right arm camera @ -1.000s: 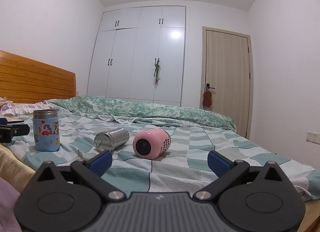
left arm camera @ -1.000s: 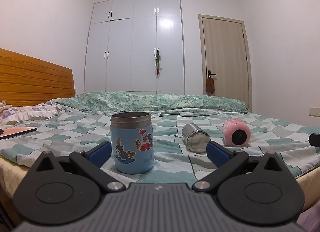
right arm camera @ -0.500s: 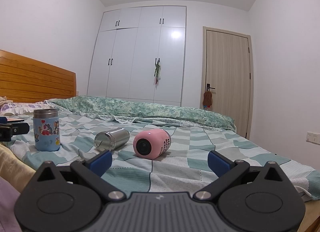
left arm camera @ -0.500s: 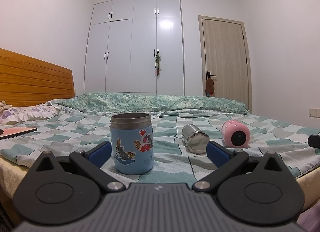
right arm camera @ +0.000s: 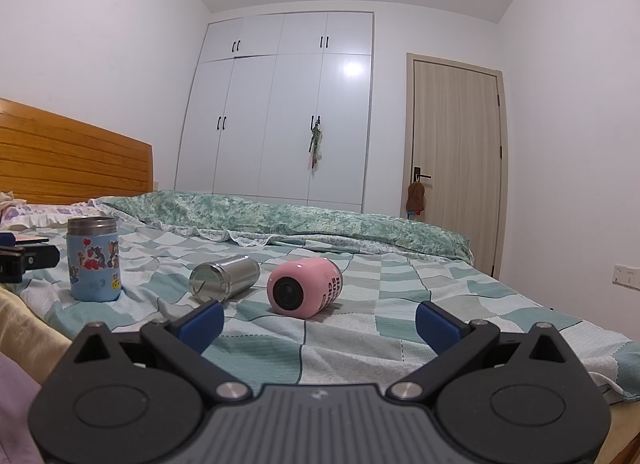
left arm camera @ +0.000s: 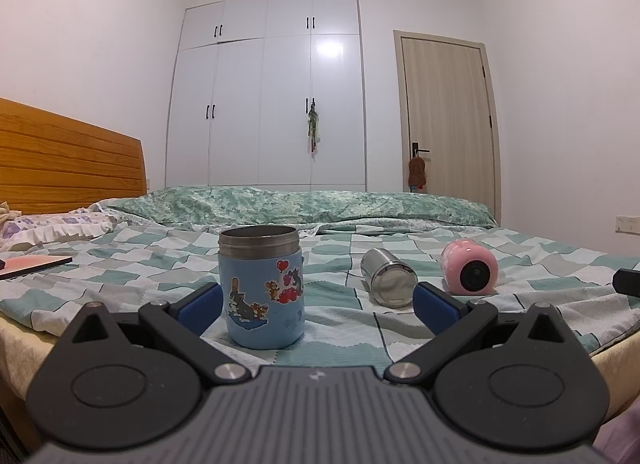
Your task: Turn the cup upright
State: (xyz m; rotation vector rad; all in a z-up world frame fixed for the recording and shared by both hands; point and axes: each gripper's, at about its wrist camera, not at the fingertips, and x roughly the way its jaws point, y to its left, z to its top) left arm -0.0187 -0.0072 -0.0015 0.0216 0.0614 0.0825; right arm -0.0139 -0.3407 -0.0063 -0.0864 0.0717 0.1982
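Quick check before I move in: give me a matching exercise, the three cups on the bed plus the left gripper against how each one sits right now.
Things:
1. blue cartoon cup
2. steel cup
3. pink cup
4. left gripper

States:
A. on its side, printed black lettering on its wall
B. open, holding nothing, blue cartoon cup just ahead of its left finger
C. upright, open mouth on top
D. on its side, lying between the other two cups

Pairs: 1-C, 2-D, 3-A, 4-B
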